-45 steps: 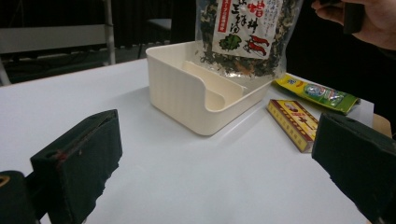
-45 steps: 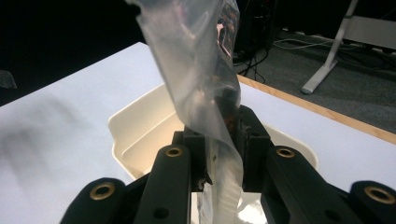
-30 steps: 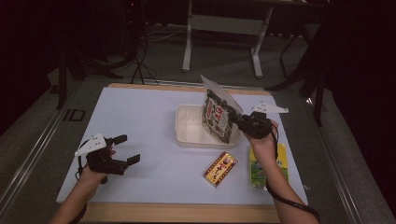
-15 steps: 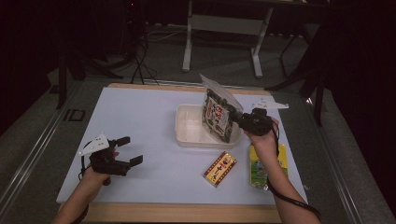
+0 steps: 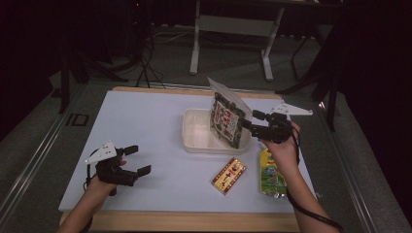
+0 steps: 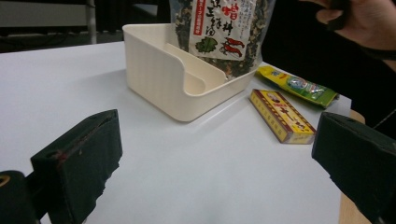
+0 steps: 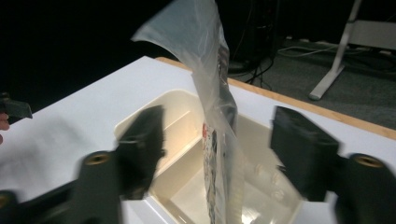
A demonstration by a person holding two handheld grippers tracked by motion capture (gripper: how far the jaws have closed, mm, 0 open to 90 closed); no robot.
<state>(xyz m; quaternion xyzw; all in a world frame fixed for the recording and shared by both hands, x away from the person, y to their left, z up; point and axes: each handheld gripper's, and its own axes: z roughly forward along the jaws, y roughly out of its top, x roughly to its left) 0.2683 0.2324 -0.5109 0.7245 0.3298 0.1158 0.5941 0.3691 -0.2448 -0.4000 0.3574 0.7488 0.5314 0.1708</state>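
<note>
Bag (image 5: pixel 228 119) stands in the tub (image 5: pixel 197 138), leaning on its 3 o'clock wall. My right gripper (image 5: pixel 252 126) just opened w/ bag between jaws, not pinched. Left gripper (image 5: pixel 136 161) open at 8 o'clock, well apart.

The bag (image 5: pixel 228 119) is glossy, clear plastic film with a printed front; the tub (image 5: pixel 199 133) is smooth, cream plastic. The worktop (image 5: pixel 145 121) looks matt white, edged in pale wood, and the jaws carry matt black pads.

Both grippers, left (image 5: pixel 137 160) and right (image 5: pixel 251 122), wide apart, unclamped.
</note>
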